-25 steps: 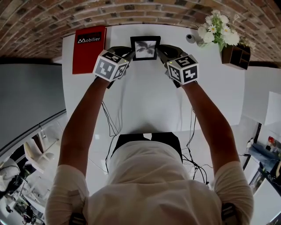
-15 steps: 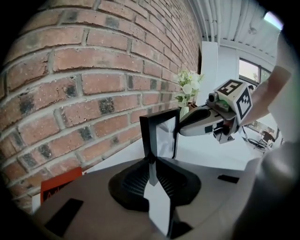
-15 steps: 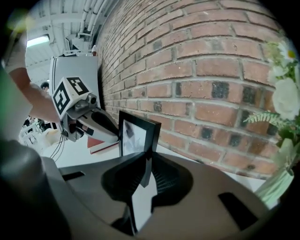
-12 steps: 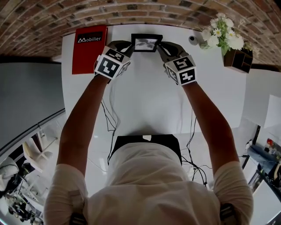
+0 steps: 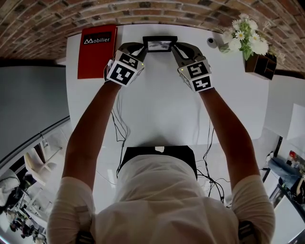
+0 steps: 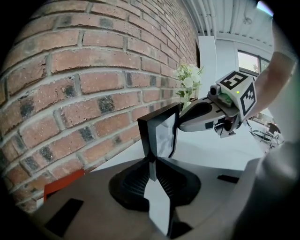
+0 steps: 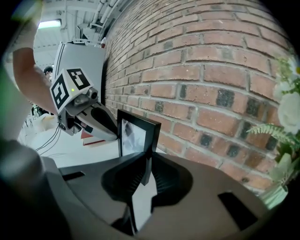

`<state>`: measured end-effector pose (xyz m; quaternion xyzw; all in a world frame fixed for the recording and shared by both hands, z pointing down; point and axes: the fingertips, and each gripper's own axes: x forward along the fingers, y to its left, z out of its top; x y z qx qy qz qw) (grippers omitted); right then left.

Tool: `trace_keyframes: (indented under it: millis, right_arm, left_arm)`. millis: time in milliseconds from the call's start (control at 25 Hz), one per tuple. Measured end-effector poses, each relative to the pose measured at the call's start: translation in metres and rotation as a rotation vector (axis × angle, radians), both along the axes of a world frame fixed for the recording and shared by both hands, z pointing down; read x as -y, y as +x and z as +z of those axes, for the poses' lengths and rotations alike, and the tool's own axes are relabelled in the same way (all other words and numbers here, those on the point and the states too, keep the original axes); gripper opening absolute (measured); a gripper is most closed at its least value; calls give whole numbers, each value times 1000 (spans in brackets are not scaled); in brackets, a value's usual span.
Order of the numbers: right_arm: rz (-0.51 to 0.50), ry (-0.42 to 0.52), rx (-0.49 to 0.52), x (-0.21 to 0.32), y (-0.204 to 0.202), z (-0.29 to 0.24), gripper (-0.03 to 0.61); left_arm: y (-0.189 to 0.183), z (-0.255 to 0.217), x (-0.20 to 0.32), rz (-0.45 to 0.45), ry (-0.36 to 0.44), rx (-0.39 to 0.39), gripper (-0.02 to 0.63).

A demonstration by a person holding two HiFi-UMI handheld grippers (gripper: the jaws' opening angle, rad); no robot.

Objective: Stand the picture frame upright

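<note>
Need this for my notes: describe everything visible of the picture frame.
The picture frame is black, rectangular and thick-edged, with a glossy pane over a greyish picture. It stands nearly upright at the far end of the white table, close to the brick wall. The left tool grips its left side and the right tool its right side; both tools' jaws have just been closing on it.
</note>
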<state>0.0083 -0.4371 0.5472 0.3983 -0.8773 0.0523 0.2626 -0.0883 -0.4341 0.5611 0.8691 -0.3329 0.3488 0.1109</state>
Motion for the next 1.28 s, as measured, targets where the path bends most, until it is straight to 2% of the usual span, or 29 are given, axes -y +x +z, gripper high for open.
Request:
trace_keyframes:
  millis: [360, 1280]
  right_arm:
    - [-11, 8, -43, -6, 2, 11, 40]
    - [11, 10, -8, -13, 3, 15, 41]
  left_arm:
    - [2, 2, -1, 12, 40, 35, 38]
    - [2, 11, -10, 24, 28, 16, 61]
